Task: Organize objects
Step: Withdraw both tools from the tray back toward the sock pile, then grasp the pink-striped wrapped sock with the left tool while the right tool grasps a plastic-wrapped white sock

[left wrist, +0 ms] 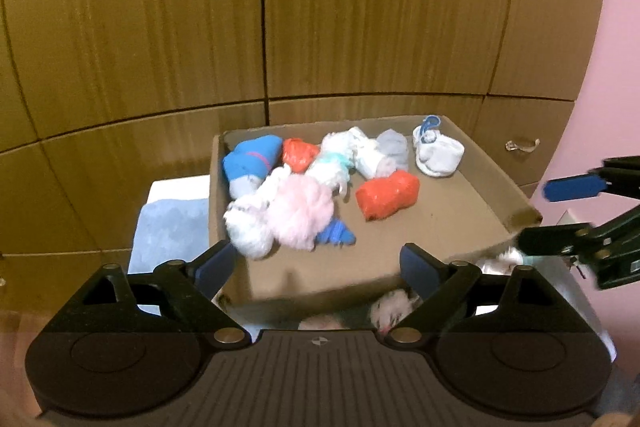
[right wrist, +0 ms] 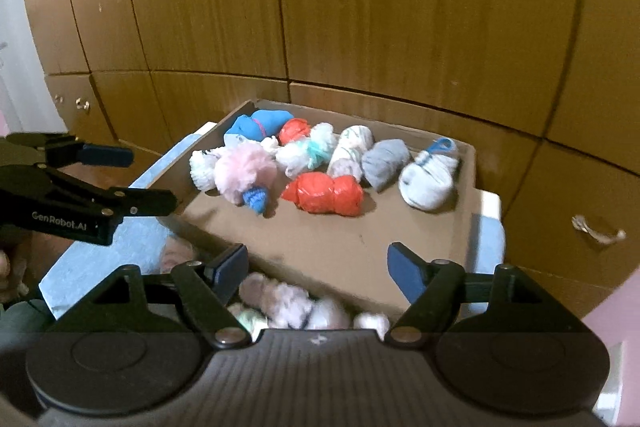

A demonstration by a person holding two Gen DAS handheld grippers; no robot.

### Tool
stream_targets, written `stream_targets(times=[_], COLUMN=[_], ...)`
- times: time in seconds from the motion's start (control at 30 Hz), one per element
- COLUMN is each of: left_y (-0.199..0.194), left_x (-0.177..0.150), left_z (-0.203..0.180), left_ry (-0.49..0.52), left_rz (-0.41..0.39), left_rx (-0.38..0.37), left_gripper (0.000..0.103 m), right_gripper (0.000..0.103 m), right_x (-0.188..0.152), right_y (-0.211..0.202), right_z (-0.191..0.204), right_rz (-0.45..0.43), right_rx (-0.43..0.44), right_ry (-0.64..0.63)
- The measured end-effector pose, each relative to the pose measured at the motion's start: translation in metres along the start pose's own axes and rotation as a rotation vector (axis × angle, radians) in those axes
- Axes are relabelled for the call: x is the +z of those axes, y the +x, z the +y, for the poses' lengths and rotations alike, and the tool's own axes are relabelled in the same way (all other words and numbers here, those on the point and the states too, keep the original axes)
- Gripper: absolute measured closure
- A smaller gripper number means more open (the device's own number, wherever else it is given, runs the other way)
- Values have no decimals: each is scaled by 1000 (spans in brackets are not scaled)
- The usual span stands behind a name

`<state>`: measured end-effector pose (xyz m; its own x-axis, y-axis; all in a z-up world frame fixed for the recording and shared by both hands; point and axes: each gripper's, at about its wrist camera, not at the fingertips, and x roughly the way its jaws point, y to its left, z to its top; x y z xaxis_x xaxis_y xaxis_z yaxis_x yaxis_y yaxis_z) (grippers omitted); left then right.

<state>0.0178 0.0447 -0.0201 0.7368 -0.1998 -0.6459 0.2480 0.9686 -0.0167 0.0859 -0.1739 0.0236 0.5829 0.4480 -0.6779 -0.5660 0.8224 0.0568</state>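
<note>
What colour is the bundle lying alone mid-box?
Red-orange bundle, clearest in the right wrist view.

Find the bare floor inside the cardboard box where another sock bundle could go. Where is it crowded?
Free: the near floor of the cardboard box, bordered by the large red bundle and the near wall; also the patch right of it, below the white sock. Crowded: the far-left corner around the pink pompom.

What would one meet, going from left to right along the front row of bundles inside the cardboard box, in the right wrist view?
White fluffy bundle → pink fluffy bundle → small blue bundle → large red bundle → white sock roll with blue loop.
</note>
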Motion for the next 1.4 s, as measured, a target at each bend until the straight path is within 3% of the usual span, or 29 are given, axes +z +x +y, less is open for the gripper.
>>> stream_targets(times=[0.2,0.33,0.5,0.73,0.8,1.17,1.4], left_y=[-3,7,19,37,41,46,44], left_x=[-45,-62,-66,-68,-69,-76,-77], left_z=[0,-1,4,7,8,4,7], left_ry=[-8,-19,-43,-47,-51,-31,-48], left_rz=[-67,-52,-41,-14,-9,-12,-18], left_rx=[-23,-36,-39,-46,-54,-103,-121], left_gripper=[10,10,10,10,13,31,49], right_gripper=[32,43,53,80,83,85,84], right_x=[-62,-92,-99,-109,-116,-156,-155], right_y=[-15,-2,14,26,22,-11,-12], right_z=[11,25,31,25,24,64,64], right_rz=[-107,-131,-157,-171,-193,-254,-267], right_rx=[-86,-149,-184,-196,-196,-179,-176], right_ry=[63,66,57,120,140,164,161])
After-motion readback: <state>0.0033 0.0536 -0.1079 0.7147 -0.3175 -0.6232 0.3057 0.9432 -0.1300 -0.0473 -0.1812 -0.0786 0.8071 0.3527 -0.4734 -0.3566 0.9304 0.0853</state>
